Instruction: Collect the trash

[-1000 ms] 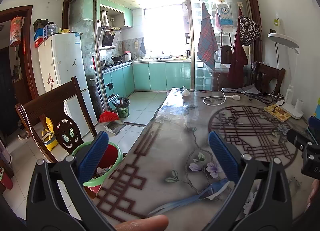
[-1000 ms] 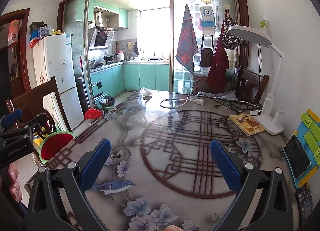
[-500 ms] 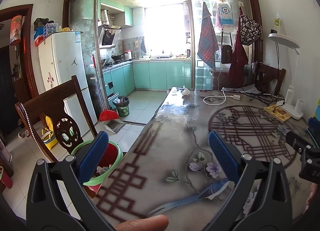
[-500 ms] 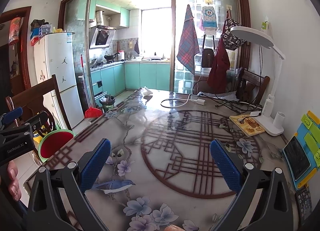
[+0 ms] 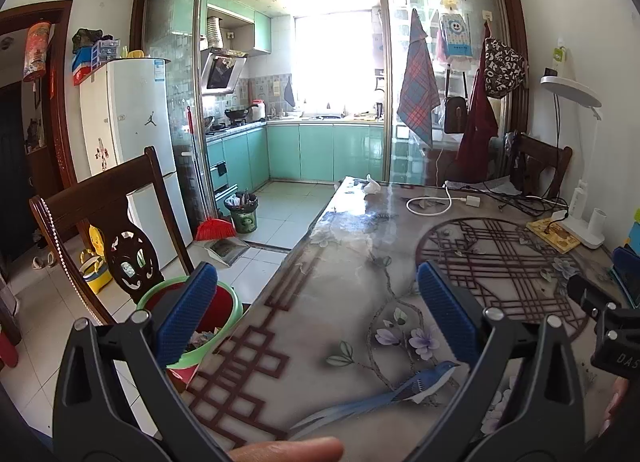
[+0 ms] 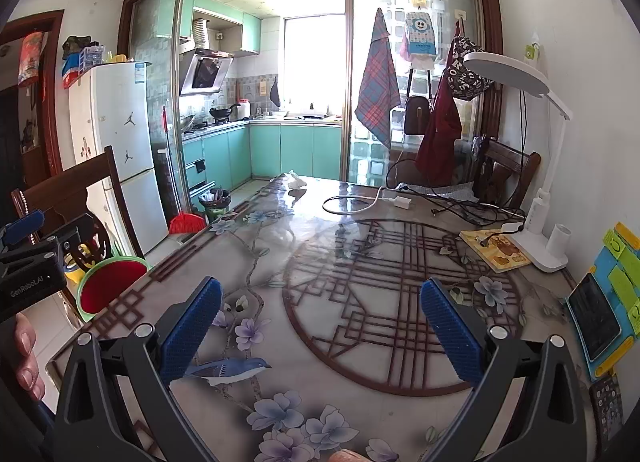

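Crumpled white tissue (image 5: 371, 184) is sitting at the far end of the table (image 5: 352, 262), close to the far edge and toward its left corner, and it is the only loose scrap you are looking at on the tabletop. In the right wrist view the same wad (image 6: 296, 181) is lying straight ahead and a little left of centre, with the coiled white charger cable (image 6: 352, 202) just to its right. Its shape is too small to give a clear long axis, so you are probably free to close on it from any side.

You are holding the left gripper (image 5: 316, 310) with jaws spread wide and nothing between them, over the near left edge of the table. You are keeping the right gripper (image 6: 316, 322) just as wide and just as empty, over the near middle of the table.

Both are sitting well short of the tissue. The left one is pointing along the table's left side, so it is looking like the more direct line. The red bin with a green rim (image 5: 208, 326) is standing on the floor just beside the table's near left corner, partly behind the left finger (image 5: 186, 318), with some scraps showing inside it.
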